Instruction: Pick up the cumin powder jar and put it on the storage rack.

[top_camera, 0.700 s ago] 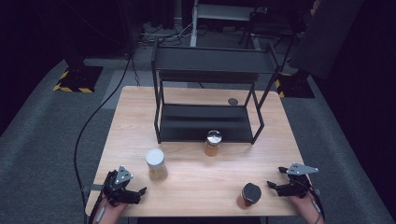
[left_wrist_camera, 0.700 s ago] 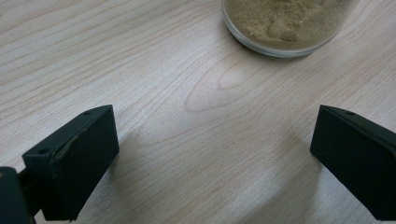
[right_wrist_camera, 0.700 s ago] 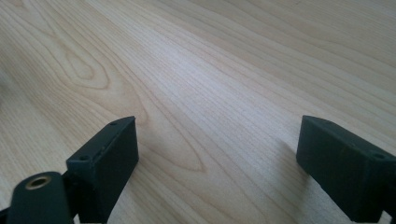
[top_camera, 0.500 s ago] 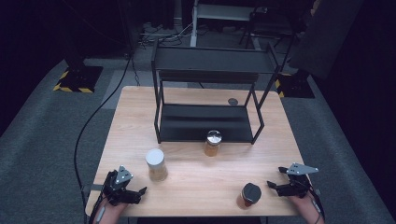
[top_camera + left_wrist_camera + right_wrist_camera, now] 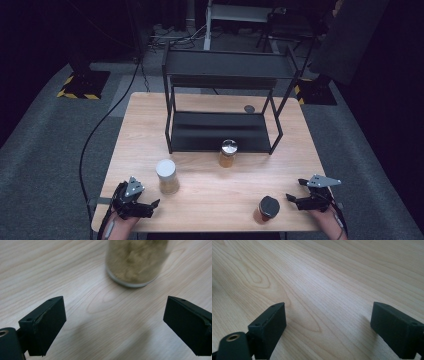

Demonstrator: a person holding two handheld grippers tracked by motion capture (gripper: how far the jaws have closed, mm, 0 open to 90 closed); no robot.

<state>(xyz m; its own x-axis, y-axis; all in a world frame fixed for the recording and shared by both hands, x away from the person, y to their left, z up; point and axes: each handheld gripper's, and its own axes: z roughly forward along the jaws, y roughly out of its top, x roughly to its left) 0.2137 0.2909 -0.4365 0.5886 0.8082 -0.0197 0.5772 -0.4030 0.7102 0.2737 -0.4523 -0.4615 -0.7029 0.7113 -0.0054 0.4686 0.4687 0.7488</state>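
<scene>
A pale wooden surface [image 5: 210,200] carries a black two-tier metal shelf [image 5: 225,95] toward its far side and three jars nearer the person. A jar with a white lid [image 5: 167,176] holds a tan, grainy filling and stands left of centre. A smaller jar with a shiny silver lid [image 5: 228,153] holds amber contents and stands just in front of the shelf's lower tier. A jar with a dark lid [image 5: 265,210] sits close to the near edge on the right. A small dark round object [image 5: 249,108] lies on the surface behind the shelf's right side (too small to identify).

The left gripper [image 5: 150,205] rests at the near left corner, held by a hand, near the white-lidded jar but not touching it. In the left gripper view its fingers [image 5: 45,325] are spread wide apart and grasp nothing; the blurred base of the white-lidded jar stands ahead of them.

The right gripper [image 5: 292,198] sits at the near right edge, just beside the dark-lidded jar. In the right gripper view its fingers [image 5: 268,327] are likewise released, set wide, with bare wood grain between them.
</scene>
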